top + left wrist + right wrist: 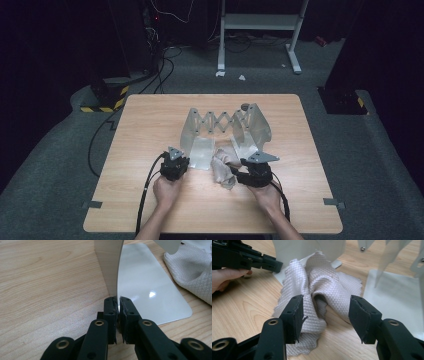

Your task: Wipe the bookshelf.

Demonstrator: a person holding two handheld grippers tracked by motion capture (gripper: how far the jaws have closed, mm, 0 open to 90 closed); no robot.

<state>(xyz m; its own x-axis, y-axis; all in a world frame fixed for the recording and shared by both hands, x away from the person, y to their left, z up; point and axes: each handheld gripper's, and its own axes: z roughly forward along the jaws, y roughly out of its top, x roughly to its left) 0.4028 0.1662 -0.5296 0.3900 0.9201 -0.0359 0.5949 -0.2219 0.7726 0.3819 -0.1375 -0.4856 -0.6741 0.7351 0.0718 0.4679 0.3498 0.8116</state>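
At centre frame in the high view, a crumpled cloth (223,167) is seen beside a folding rack (227,131). The left gripper (118,305) is shown clamped on a rack panel (109,265). The right gripper (325,315) is spread apart before the cloth.

A fixed high view looks forward and down on the wooden table (150,200), forearms entering at bottom centre. The left gripper view sits close behind its jaws, facing an upright white panel (108,265) at top centre. The right gripper view looks low across the grey cloth (324,290), which both gripper views and the high view share.
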